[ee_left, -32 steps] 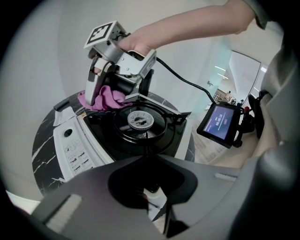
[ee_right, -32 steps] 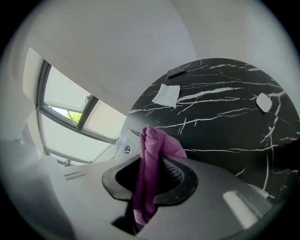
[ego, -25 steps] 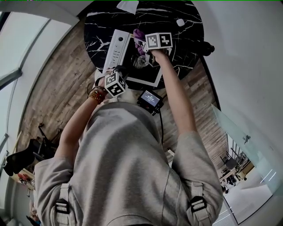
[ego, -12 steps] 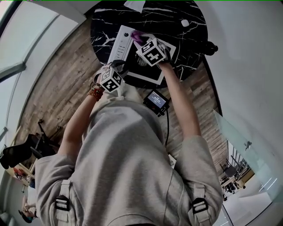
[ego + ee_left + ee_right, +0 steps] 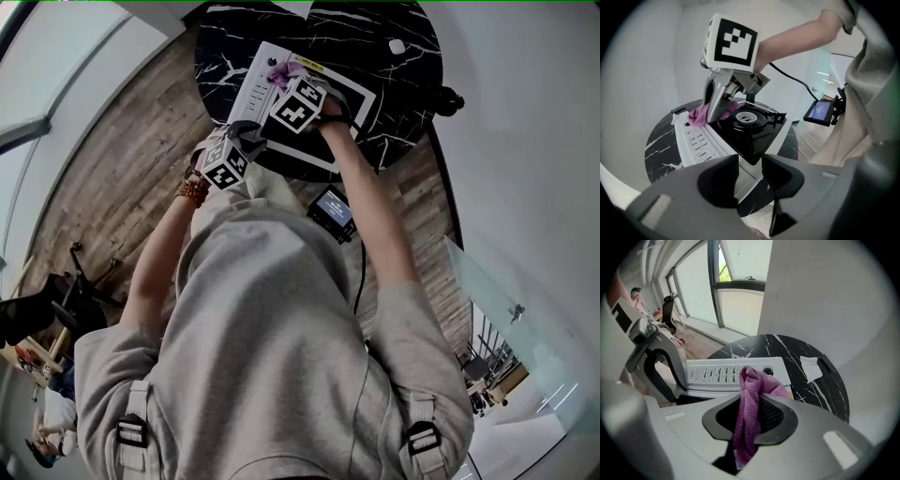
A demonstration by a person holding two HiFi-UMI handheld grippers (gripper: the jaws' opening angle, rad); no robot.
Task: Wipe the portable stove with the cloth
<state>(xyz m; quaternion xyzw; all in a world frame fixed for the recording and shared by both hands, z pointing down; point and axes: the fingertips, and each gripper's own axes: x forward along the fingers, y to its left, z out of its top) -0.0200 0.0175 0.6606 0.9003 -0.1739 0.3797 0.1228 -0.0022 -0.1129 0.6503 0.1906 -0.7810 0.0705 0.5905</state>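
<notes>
Left tongs [image 5: 750,165], at the near edge of the stove [image 5: 757,140] on the round black desk [image 5: 658,150], have just opened wide and hold nothing. Right tongs [image 5: 749,416], clamped on the purple cloth [image 5: 749,390], have slid from the burner [image 5: 749,118] to the white control strip [image 5: 722,373], so wiping appears well under way.

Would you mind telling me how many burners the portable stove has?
1: a round burner in the middle of the portable stove's black top; the left gripper view shows the whole top, so none seems hidden.
</notes>
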